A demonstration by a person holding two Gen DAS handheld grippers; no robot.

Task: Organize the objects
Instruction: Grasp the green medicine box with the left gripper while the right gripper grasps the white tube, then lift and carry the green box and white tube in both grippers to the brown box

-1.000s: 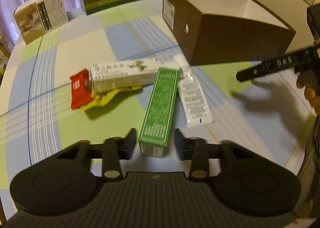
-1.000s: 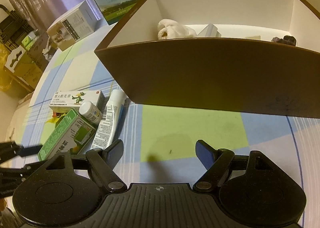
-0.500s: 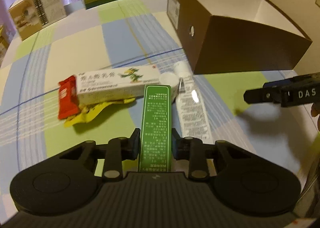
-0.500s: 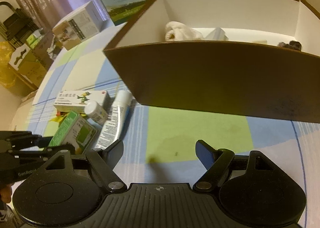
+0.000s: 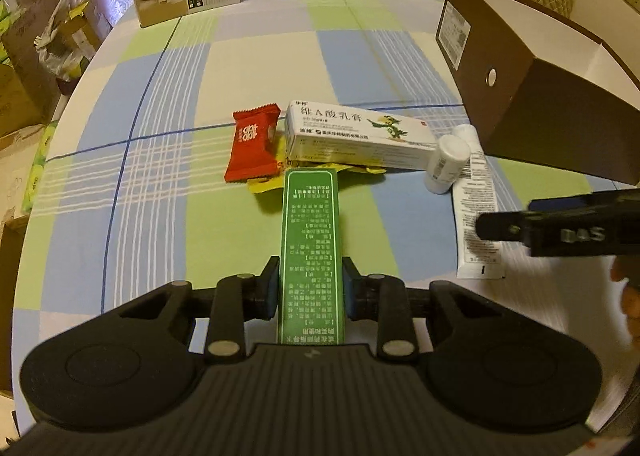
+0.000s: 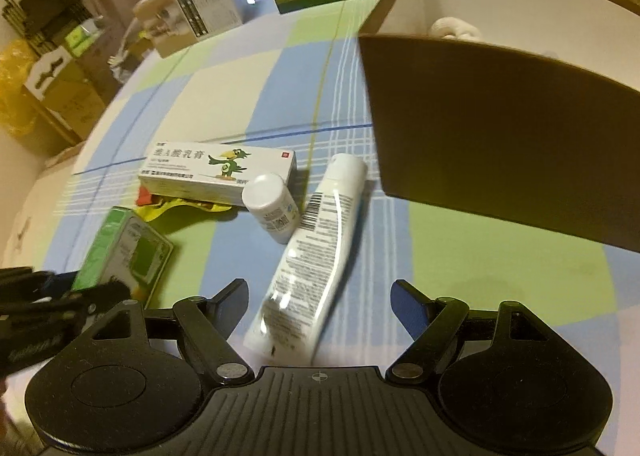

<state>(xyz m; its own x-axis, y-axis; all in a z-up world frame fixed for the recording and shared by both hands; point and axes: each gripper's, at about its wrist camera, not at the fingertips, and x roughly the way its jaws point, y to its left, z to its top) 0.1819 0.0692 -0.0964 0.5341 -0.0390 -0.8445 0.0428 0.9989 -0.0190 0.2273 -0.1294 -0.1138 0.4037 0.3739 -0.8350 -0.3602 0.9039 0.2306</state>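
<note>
Left gripper (image 5: pixel 311 283) clamped on green carton (image 5: pixel 312 252); right gripper (image 6: pixel 318 306) wide open, empty, white tube (image 6: pixel 316 240) at 12 o'clock between fingers.

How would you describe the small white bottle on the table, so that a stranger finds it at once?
Start at the big brown box on the checked tablecloth. Before its near left corner a white tube lies lengthwise, and the bottle stands touching the tube's left side, just right of the white carton with the green bird. It alone is short and round with a plain white cap.
</note>
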